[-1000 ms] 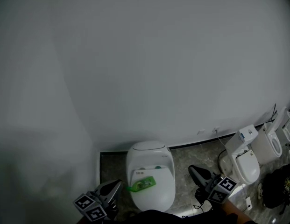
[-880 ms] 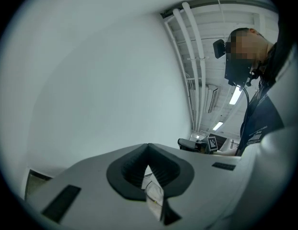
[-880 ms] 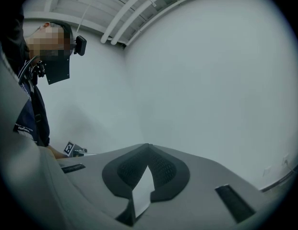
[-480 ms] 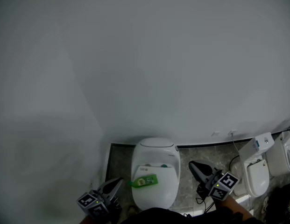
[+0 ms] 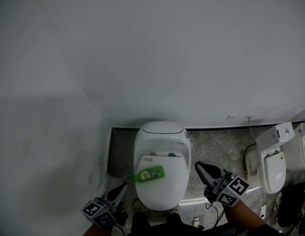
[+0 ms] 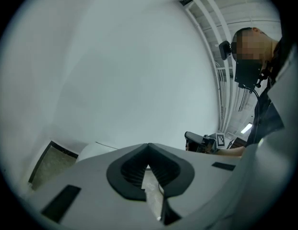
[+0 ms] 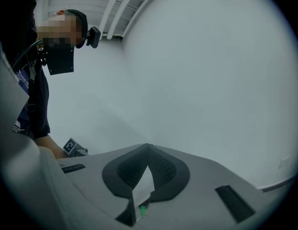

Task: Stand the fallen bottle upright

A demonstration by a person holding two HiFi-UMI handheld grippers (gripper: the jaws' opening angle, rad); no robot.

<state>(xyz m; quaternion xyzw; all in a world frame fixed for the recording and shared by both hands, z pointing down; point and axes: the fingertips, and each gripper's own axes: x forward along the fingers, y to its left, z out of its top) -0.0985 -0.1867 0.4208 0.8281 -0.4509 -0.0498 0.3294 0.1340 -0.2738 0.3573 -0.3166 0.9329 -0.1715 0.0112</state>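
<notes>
Head view: a green plastic bottle point(image 5: 149, 173) lies on its side across the closed lid of a white toilet point(image 5: 164, 193). The lid is smooth, glossy and oval. The bottle's narrow end points to the view's left and reaches the lid's edge, and a paler label shows on its upper face.

The floor point(image 5: 216, 149) is grey mottled stone. The wall point(image 5: 152, 58) behind is plain matte white. A second white toilet point(image 5: 274, 166) stands well apart at the right.

The left tongs point(image 5: 122, 188) sit low at the toilet's left flank, clear of the bottle. Their own view shows the dark ribbed pads meeting at the tips, with nothing between them.

The right tongs point(image 5: 201, 168) sit to the right of the lid, also clear of the bottle. Their pads likewise close to a point and are empty. Each carries its checkered marker cube point(image 5: 232, 190).
</notes>
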